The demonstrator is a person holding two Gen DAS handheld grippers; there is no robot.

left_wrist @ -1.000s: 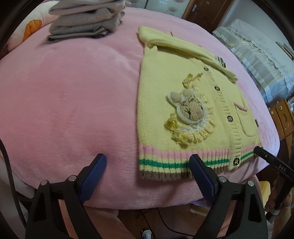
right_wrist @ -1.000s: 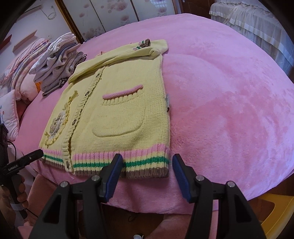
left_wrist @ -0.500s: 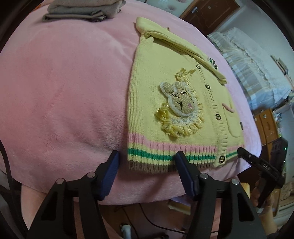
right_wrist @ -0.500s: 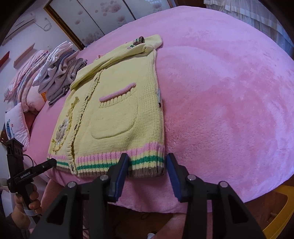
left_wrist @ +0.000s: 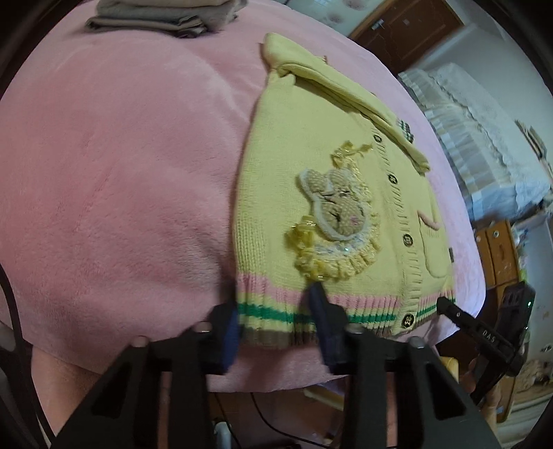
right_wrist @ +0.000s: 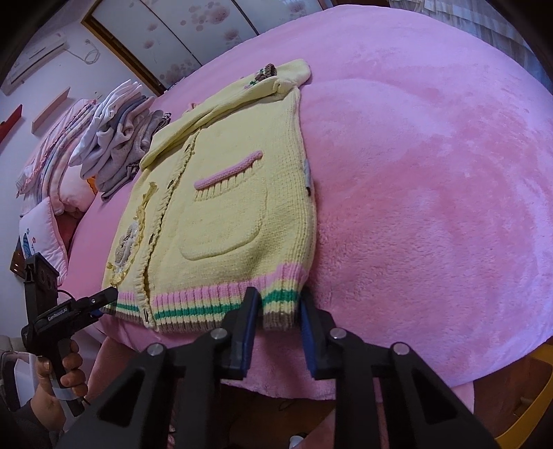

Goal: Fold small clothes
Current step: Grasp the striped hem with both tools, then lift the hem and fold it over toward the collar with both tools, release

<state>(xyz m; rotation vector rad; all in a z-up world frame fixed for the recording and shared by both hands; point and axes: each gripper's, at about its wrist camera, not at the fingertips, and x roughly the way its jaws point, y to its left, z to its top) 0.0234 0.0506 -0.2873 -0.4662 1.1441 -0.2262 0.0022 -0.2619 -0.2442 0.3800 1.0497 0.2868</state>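
Observation:
A small yellow knit cardigan (left_wrist: 304,165) (right_wrist: 224,207) with a bunny patch (left_wrist: 338,214), a pink-trimmed pocket (right_wrist: 224,221) and a striped hem lies flat on the pink blanket (left_wrist: 121,172) (right_wrist: 432,172). Its sleeves are folded across the top. My left gripper (left_wrist: 274,311) straddles the hem's left corner, jaws closing, with the cloth lying flat between the pads. My right gripper (right_wrist: 278,311) straddles the hem's right corner the same way, jaws closing. Each gripper's tip shows in the other's view, the right gripper (left_wrist: 446,305) and the left gripper (right_wrist: 110,295) both at the hem.
A stack of folded grey and white clothes (left_wrist: 166,17) (right_wrist: 121,138) sits at the far left of the bed, with pillows (right_wrist: 41,235) beyond. A hand (right_wrist: 65,373) grips the left tool. A white-covered bed (left_wrist: 477,155) and wooden cabinet (left_wrist: 497,255) stand to the right.
Both grippers have narrowed from wide open and slid forward onto the hem corners. The cardigan itself has not moved.

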